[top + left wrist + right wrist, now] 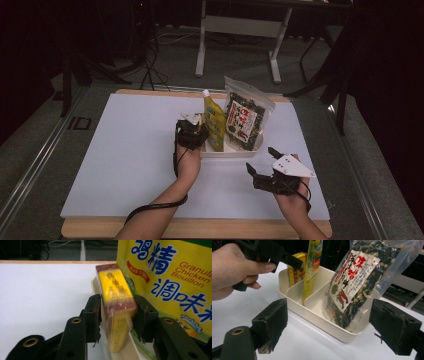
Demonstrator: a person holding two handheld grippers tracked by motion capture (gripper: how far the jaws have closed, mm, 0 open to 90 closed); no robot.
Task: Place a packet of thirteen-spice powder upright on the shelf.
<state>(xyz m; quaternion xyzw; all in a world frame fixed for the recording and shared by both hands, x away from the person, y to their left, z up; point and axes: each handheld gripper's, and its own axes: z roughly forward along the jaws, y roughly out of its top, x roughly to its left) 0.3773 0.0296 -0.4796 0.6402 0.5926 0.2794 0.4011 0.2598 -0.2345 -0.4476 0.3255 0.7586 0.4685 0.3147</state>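
Note:
A cream divided tray (231, 153) holds a yellow chicken bouillon pouch (215, 122) and a clear bag of dried seaweed mix (245, 120), both upright. My left gripper (194, 127) reaches into the tray's left end. Its jaws flank a yellow and red box (113, 287) that stands on end in the end compartment, blurred at its lower part. The pads look just off its sides. The pouch (175, 277) stands right beside the box. My right gripper (260, 159) hovers open near the tray's front right corner, facing the seaweed bag (354, 285) with nothing between its fingers.
The tray (317, 317) sits at the far middle of a white board (130, 150) on a wooden table (100, 229). A white desk frame (237, 35) stands on the floor behind. The left gripper's cable (155, 206) trails along the forearm.

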